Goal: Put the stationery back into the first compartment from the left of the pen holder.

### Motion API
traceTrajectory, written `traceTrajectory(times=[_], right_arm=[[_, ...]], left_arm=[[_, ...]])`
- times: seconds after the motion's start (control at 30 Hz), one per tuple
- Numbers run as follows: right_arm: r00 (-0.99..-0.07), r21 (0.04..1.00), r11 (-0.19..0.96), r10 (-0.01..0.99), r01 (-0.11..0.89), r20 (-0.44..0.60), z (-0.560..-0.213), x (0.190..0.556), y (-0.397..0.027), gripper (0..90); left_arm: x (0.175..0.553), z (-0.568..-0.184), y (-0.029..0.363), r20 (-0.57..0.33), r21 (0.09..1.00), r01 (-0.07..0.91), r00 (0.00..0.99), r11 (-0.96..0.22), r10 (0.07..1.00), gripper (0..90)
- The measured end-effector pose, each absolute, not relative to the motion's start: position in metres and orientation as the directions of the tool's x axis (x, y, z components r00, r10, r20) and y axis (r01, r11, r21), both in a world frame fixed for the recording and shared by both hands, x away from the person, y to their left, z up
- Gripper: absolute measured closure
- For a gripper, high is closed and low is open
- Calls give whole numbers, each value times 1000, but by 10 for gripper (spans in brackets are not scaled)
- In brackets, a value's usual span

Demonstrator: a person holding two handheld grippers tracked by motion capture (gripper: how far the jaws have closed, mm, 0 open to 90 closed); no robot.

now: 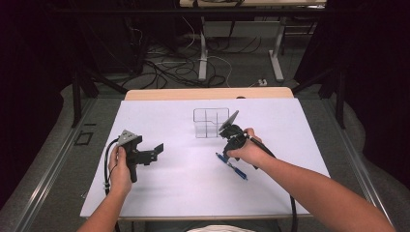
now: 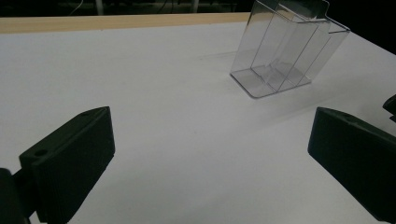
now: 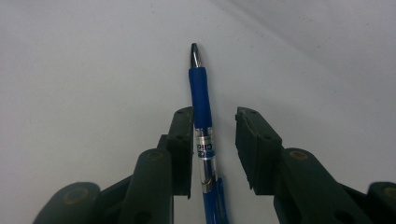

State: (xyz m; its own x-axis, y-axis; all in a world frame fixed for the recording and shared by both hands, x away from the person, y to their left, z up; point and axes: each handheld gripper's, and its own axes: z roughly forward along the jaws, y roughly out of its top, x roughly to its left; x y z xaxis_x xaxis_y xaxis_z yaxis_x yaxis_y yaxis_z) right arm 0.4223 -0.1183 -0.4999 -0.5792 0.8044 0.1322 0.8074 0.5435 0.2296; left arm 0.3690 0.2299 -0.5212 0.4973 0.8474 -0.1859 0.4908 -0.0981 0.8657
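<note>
Right gripper jaws straddle blue pen near clear organizer, not yet pinching, probably; light, slick, grab rubber grip; left gripper wide open.

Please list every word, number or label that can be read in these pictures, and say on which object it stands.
"Cle": black print on the clear barrel of the blue pen, partly cut off by the jaw beside it; the letters are uncertain.
Clear plastic organizer: no text.

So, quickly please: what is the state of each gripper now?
Left gripper: open, holding nothing.
Right gripper: open around the blue pen; one finger touches it, the other is apart.
</note>
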Motion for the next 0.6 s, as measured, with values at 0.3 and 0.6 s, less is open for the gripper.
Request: traceTrajectory(times=[0.3, 0.6], right_arm=[[-586, 171, 566, 803, 807, 110, -510, 426, -115, 699], [-592, 128, 579, 797, 805, 120, -517, 423, -115, 742]], left_arm=[[370, -522, 230, -183, 866, 490, 498, -101, 848, 4], [369, -522, 230, -183, 864, 492, 499, -104, 847, 4]])
